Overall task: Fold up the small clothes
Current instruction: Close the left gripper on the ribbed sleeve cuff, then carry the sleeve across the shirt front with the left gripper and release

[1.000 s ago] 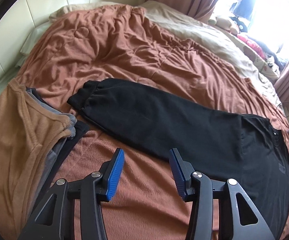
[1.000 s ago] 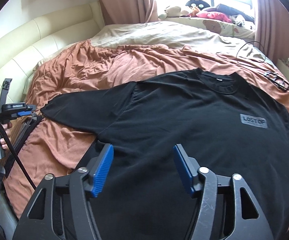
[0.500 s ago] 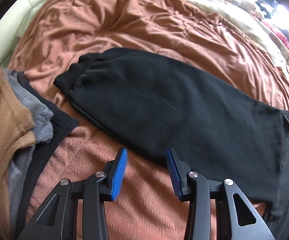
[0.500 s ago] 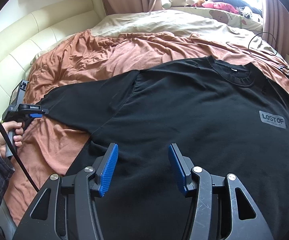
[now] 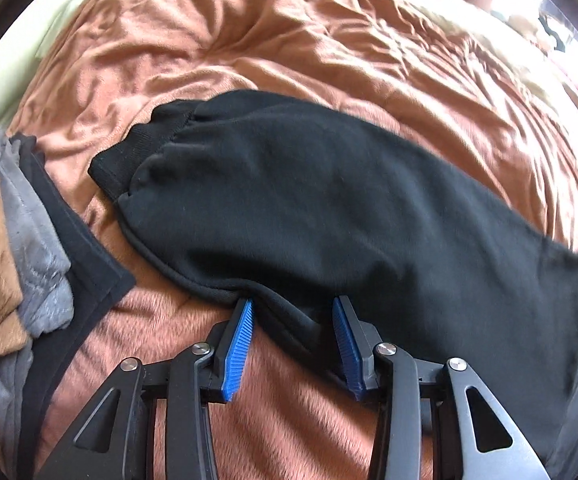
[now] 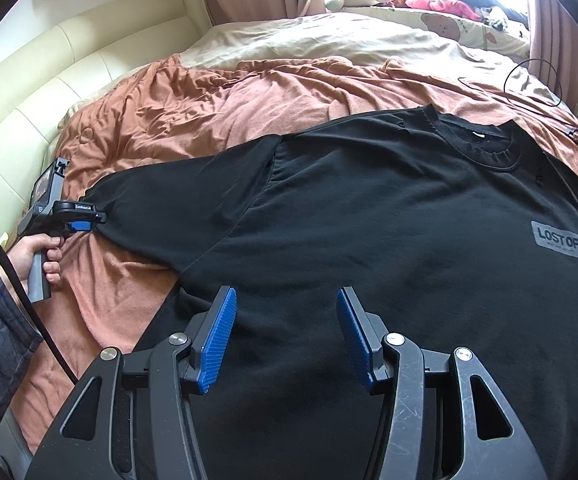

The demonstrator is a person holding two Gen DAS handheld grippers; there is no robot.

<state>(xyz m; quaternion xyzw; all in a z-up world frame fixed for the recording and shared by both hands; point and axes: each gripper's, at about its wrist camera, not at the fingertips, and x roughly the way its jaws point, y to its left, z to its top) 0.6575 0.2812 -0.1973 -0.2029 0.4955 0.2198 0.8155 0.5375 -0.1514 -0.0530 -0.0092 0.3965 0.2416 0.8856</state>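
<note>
We have a black sweatshirt spread flat, front up, on the rust-brown blanket of the bed, its sleeve stretched out toward a pile of folded clothes. Our left gripper is closing its jaws around the sleeve's lower edge, which lies between the blue pads without being pinched. Our right gripper hangs partly open over the body of the sweatshirt near the armpit, holding nothing.
</note>
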